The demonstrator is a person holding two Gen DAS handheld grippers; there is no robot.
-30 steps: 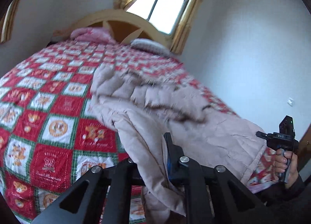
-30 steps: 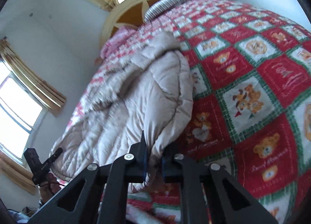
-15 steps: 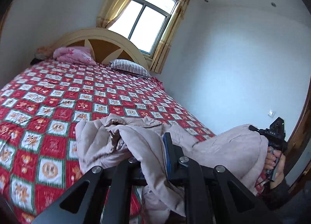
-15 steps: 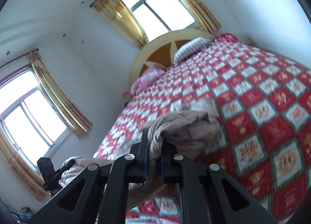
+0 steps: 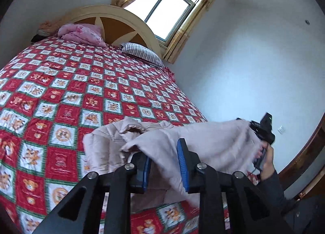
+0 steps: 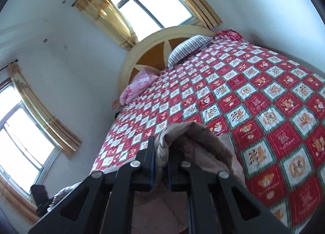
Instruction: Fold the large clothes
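**Grippers lift a puffy pink coat over the bed**

Right gripper (image 6: 161, 162) is pinched tight on a fold of the pale pink coat (image 5: 213, 144). Left gripper (image 5: 163, 162) is letting go; its jaws are opening, with coat cloth between them and draped over one blue pad. Low in the frame, the coat hangs between both grippers and lies bunched on the red teddy-bear quilt (image 5: 81, 91). A striped pillow (image 5: 142, 54) and pink blanket (image 5: 81, 34) sit by the headboard, upper left, under the window (image 5: 162, 8).
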